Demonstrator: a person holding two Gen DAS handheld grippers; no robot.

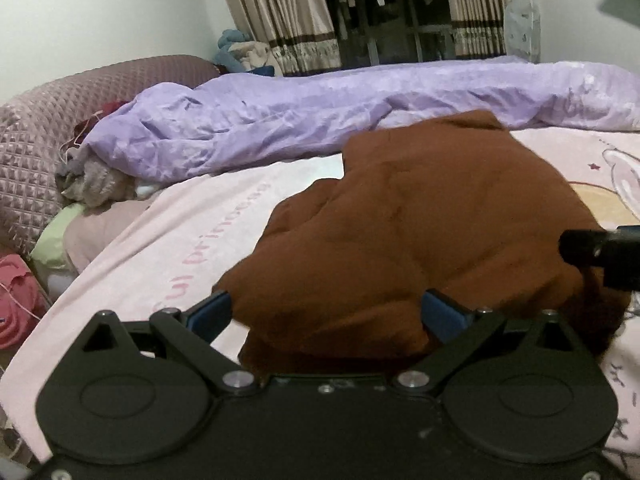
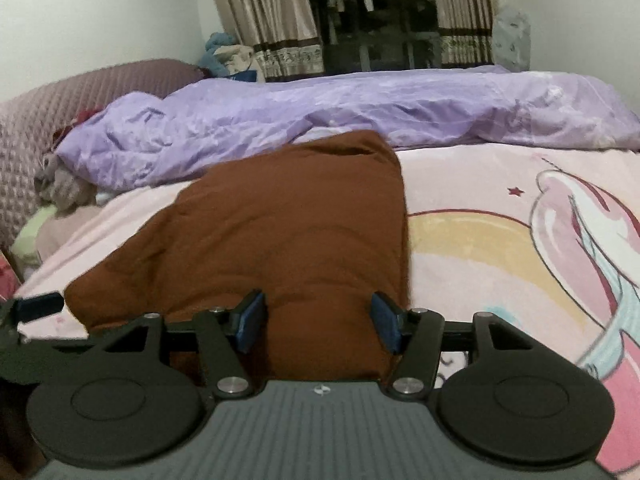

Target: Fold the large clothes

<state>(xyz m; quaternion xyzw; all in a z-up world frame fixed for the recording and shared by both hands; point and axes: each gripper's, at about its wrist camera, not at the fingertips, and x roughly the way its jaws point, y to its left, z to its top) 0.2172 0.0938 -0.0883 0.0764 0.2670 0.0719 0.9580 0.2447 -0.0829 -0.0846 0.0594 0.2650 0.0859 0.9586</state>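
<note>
A brown garment (image 1: pixel 420 220) lies bunched in a rough fold on the pink sheet. In the right wrist view the garment (image 2: pixel 288 220) runs away from me as a long strip with a straight right edge. My left gripper (image 1: pixel 328 314) stands wide open over its near edge, and the cloth bulges up between the blue pads (image 1: pixel 444 316). My right gripper (image 2: pixel 319 322) is open too, with the garment's near end lying between its pads (image 2: pixel 252 320), which do not pinch it. A black finger (image 1: pixel 580 248) of the right gripper pokes in at the left view's right edge.
A crumpled purple duvet (image 1: pixel 320 120) lies across the bed behind the garment. The pink sheet (image 2: pixel 500 240) carries a unicorn print. A quilted headboard (image 1: pixel 40 140) and a heap of clothes (image 1: pixel 92 184) are at the left. Curtains (image 1: pixel 280 12) hang at the back.
</note>
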